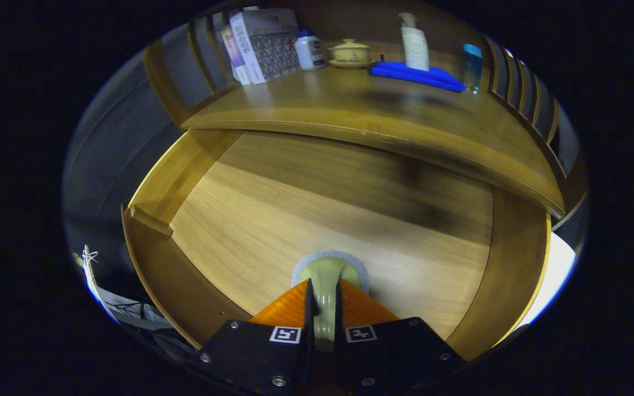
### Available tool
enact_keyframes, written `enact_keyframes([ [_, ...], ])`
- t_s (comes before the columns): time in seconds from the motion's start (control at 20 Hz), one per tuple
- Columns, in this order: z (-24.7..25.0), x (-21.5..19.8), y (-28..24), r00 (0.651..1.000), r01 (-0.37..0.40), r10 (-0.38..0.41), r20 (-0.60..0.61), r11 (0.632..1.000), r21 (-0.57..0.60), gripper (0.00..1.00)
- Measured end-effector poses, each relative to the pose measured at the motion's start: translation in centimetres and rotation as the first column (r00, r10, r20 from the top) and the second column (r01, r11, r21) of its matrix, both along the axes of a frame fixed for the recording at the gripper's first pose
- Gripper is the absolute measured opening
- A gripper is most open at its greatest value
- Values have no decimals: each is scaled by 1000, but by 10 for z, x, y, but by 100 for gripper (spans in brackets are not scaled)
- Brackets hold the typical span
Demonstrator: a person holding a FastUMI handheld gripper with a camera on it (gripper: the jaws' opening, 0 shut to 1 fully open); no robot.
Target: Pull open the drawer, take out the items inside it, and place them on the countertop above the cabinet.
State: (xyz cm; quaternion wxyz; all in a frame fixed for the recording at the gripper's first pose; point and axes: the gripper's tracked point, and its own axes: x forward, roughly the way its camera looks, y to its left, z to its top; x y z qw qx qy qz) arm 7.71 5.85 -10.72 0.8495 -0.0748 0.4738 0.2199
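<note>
Tool (324,300) clamping sponge (328,275) inside drawer (152,275)

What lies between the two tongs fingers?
In the gripper view, the tongs are shut on a pale green, glossy, curved object over the open wooden drawer.

Your tongs (325,300) sit at the bottom centre of the frame, pointing forward and down. Both fingers (295,313) are drawn close together and press on the pale green item (325,275) clamped upright between them.
</note>
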Motion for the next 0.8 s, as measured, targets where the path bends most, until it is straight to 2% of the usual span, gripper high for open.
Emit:
enact_keyframes([
  [0.4,56,18,4,988,31,-48,145,993,115,14],
  [0.8,131,72,13,942,65,-112,316,986,155,14],
])
